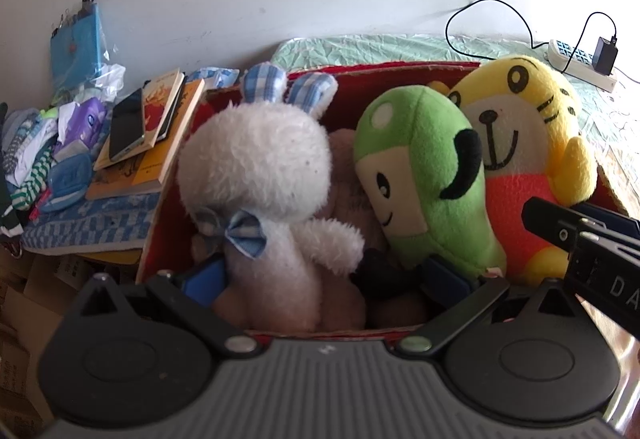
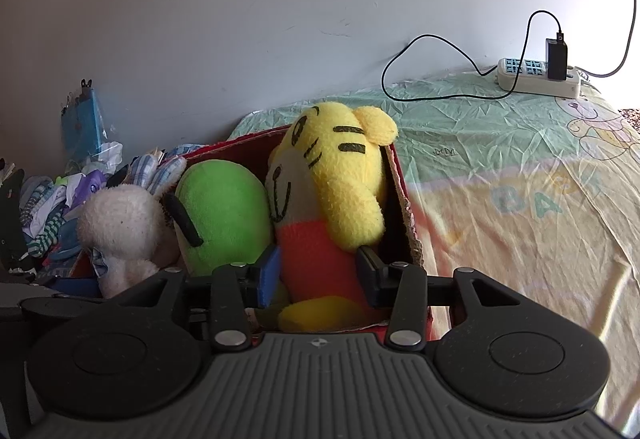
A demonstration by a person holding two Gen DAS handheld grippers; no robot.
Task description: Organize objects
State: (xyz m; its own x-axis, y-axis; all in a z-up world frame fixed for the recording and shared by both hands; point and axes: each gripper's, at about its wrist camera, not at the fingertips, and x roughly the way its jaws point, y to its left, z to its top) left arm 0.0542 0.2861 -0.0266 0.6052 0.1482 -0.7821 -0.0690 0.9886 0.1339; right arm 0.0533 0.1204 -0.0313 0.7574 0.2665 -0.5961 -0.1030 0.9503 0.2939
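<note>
1. Left wrist view. A red cardboard box (image 1: 400, 73) fills the centre of the frame. Three plush toys stand upright in it: a white rabbit (image 1: 260, 175) with blue checked ears at about 9 o'clock from centre, a green plush (image 1: 424, 175) at centre-right, and a yellow tiger (image 1: 524, 143) at 3 o'clock, pressed against the green one.
2. The left gripper (image 1: 326, 275) sits at 6 o'clock with its jaws spread wide; the rabbit's lower body and a dark plush part lie between its blue pads (image 1: 208, 277), but no squeeze shows, so the fingers read as released.
3. At 9 o'clock, outside the box, a phone (image 1: 128, 125) lies on stacked books (image 1: 160, 143), beside a heap of clothes (image 1: 36, 155). A blue packet (image 1: 78, 49) leans on the wall at 10 o'clock.
4. A power strip (image 1: 580, 65) with a charger lies on the sheet at 2 o'clock. The right tool's black finger enters at 4 o'clock.
5. Right wrist view. The right gripper (image 2: 318, 277) sits low at centre, its pads pressing the tiger's orange belly on both sides: clenched on the yellow tiger (image 2: 336, 179), which stands in the box's right end against the box wall (image 2: 404, 207).
6. The green plush (image 2: 224, 215) lies at 9 o'clock of the tiger, the rabbit (image 2: 120, 223) further left.
7. A pale green bed sheet (image 2: 500, 167) spreads from 1 to 4 o'clock.
</note>
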